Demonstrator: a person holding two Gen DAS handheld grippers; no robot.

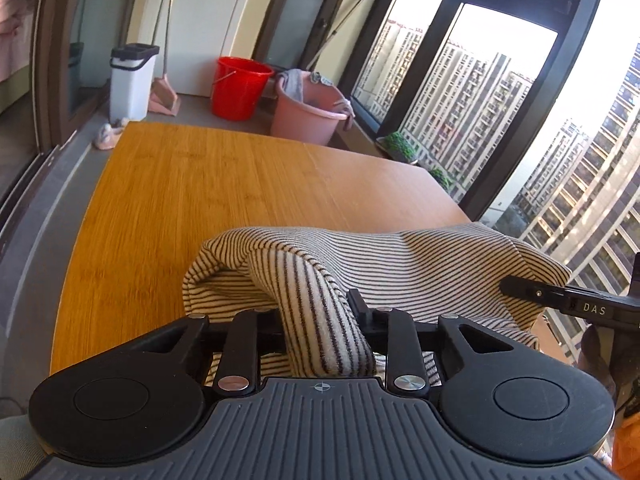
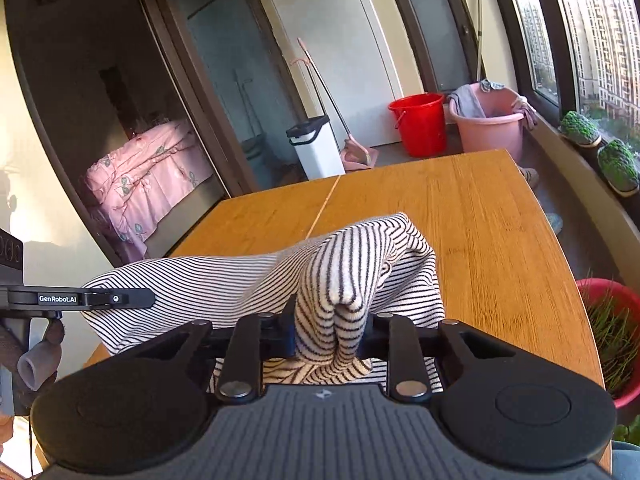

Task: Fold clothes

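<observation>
Striped cloth (image 1: 400,256) was pinched in both grippers – left gripper (image 1: 320,320) and right gripper (image 2: 332,320) each clamped a bunched fold between their fingers. Beyond the fingertips, it draped onto the wooden table (image 1: 200,184).

Left gripper (image 1: 326,320): jaws clamped on a bunched fold of the striped garment (image 1: 400,256), cloth spilling out both sides. Garment is draped across the near end of the wooden bench (image 1: 208,192). Right gripper (image 1: 520,286) reaches in from the right edge (its tip lies on the same cloth). Beyond the bench: red bucket (image 1: 238,88), pink tub (image 1: 310,114), white bin (image 1: 130,84).
</observation>
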